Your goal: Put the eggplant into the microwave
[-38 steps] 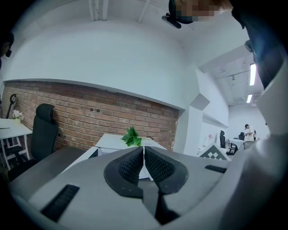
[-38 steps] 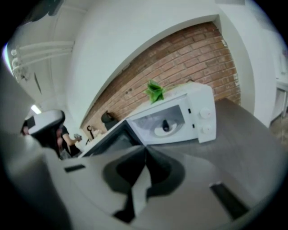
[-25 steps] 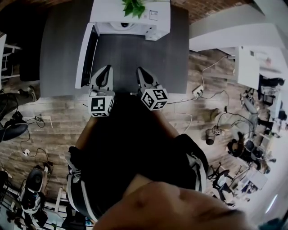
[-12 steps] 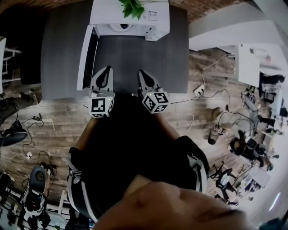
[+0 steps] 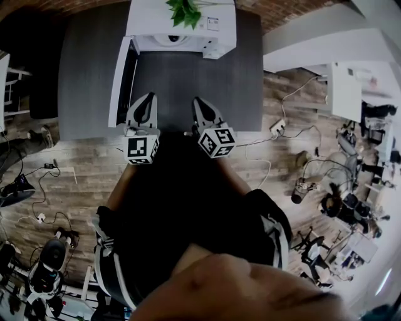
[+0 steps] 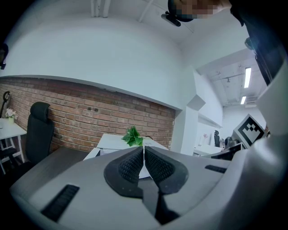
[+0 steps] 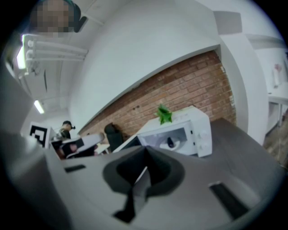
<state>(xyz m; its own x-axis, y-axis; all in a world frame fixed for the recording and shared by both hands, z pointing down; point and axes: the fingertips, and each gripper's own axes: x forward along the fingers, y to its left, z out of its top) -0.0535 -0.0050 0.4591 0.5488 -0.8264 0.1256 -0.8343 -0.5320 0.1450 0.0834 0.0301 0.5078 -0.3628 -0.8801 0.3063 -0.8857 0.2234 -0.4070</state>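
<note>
The white microwave [image 5: 216, 34] stands at the far end of the dark grey table [image 5: 238, 88], its door [image 5: 119, 81] swung open to the left. In the right gripper view a small dark eggplant [image 7: 171, 142] lies on the white turntable inside the microwave [image 7: 200, 130]. My left gripper [image 5: 145, 99] and right gripper [image 5: 199, 102] hover side by side over the table's near edge, both shut and holding nothing. The left gripper [image 6: 144, 155] has its ribbed pads pressed together; the right gripper [image 7: 146, 164] is likewise closed.
A green plant [image 5: 185, 9] sits on top of the microwave. A brick wall [image 6: 67, 117] runs behind the table, with a black chair [image 6: 38, 130] at the left. Cables and gear lie on the wooden floor [image 5: 75, 169] around the person.
</note>
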